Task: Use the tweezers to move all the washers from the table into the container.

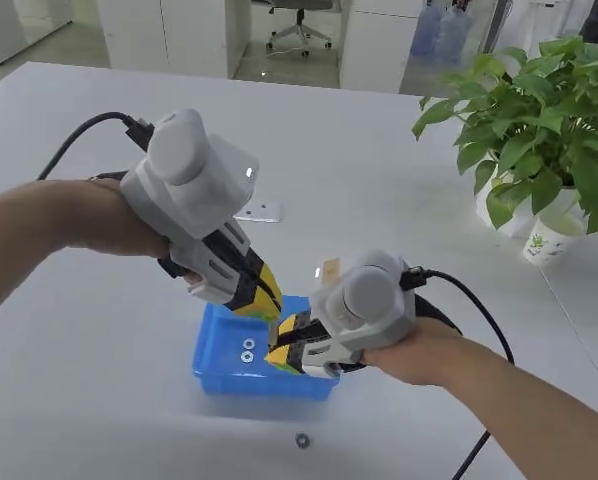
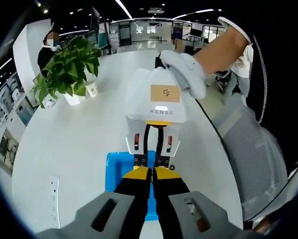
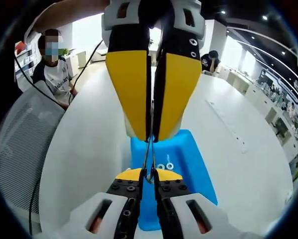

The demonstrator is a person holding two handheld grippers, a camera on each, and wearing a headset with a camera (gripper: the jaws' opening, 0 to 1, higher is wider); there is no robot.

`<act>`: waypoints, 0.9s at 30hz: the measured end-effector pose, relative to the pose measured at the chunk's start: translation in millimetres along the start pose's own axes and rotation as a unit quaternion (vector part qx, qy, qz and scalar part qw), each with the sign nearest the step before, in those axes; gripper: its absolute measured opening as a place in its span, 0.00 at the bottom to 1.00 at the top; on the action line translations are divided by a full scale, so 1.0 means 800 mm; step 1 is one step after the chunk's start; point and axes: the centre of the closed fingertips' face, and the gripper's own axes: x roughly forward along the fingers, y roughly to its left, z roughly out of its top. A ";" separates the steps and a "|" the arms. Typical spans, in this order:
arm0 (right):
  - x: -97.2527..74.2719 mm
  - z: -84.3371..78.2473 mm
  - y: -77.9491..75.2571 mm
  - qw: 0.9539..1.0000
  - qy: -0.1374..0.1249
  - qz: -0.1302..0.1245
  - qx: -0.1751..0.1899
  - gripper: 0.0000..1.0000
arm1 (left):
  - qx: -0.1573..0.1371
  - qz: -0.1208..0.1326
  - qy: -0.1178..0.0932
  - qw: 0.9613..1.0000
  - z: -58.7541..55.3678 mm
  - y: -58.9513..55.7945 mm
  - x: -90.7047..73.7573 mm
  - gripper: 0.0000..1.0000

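A blue container (image 1: 214, 365) sits on the white table with two washers (image 1: 247, 350) inside; they also appear in the right gripper view as washers (image 3: 165, 166) in the container (image 3: 191, 169). One washer (image 1: 302, 440) lies on the table in front of the container. Both grippers meet tip to tip above the container. My left gripper (image 1: 270, 303) is shut on thin metal tweezers (image 3: 150, 152), which run down into my right gripper (image 3: 148, 177), also shut on them. The left gripper view shows its own jaws (image 2: 152, 175) closed, facing the right gripper (image 2: 158, 162).
A potted plant (image 1: 539, 130) in a white pot (image 1: 544, 240) stands at the right table edge. A small white flat piece (image 1: 259, 212) lies behind the grippers. Cables trail from both grippers. A person (image 3: 52, 69) sits beyond the table.
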 end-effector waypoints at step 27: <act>0.046 -0.027 -0.031 1.000 0.009 0.013 0.007 0.11 | -0.015 -0.004 0.018 1.000 -0.042 0.035 0.025 0.05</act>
